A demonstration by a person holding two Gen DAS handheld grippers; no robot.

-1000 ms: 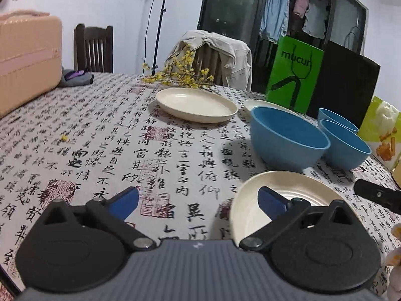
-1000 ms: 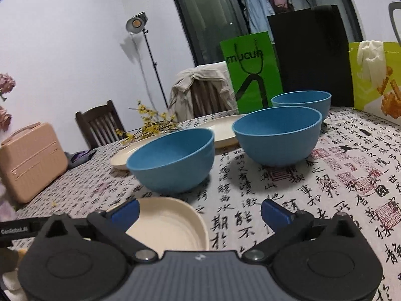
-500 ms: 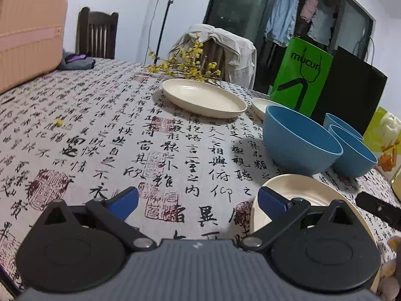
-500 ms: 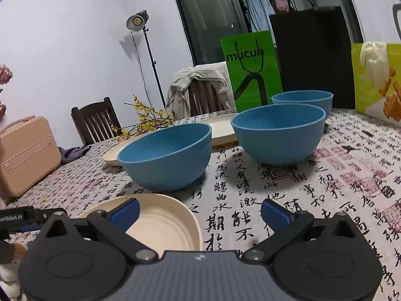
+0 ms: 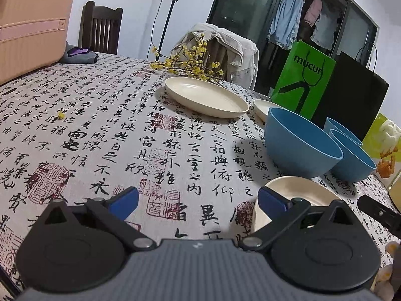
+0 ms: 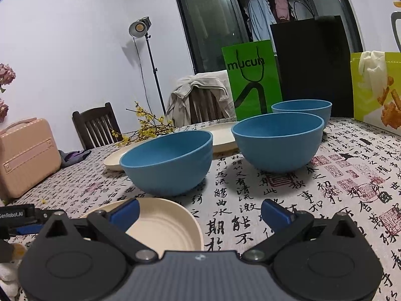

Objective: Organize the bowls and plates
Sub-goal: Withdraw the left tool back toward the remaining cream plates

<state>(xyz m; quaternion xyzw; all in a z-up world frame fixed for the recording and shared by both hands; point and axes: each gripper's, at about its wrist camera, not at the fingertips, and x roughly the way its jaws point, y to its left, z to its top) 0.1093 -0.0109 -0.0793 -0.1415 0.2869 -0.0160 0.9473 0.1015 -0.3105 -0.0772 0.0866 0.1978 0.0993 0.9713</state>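
A small cream plate (image 5: 303, 195) (image 6: 165, 225) lies at the near edge of the calligraphy tablecloth. My left gripper (image 5: 198, 200) is open and empty; its right finger hangs over that plate's left rim. My right gripper (image 6: 200, 212) is open and empty; its left finger hangs over the plate's right part. Three blue bowls stand behind: the nearest (image 5: 298, 143) (image 6: 168, 160), a second (image 5: 353, 160) (image 6: 278, 140), a third (image 5: 343, 130) (image 6: 303, 109). A large cream plate (image 5: 205, 96) (image 6: 112, 160) and another cream plate (image 5: 263, 106) (image 6: 223, 138) lie farther back.
Yellow flower sprigs (image 5: 190, 65) lie beyond the large plate. A pink case (image 5: 27, 25) stands at the left. A green bag (image 5: 303, 80), a black bag (image 5: 351, 95) and a yellow-green snack bag (image 6: 376, 87) stand at the back right. Chairs ring the table.
My left gripper has moved forward and lower over the table, so the plates and bowls look nearer. My right gripper has dropped and drawn slightly closer to the bowls. Both stayed open.
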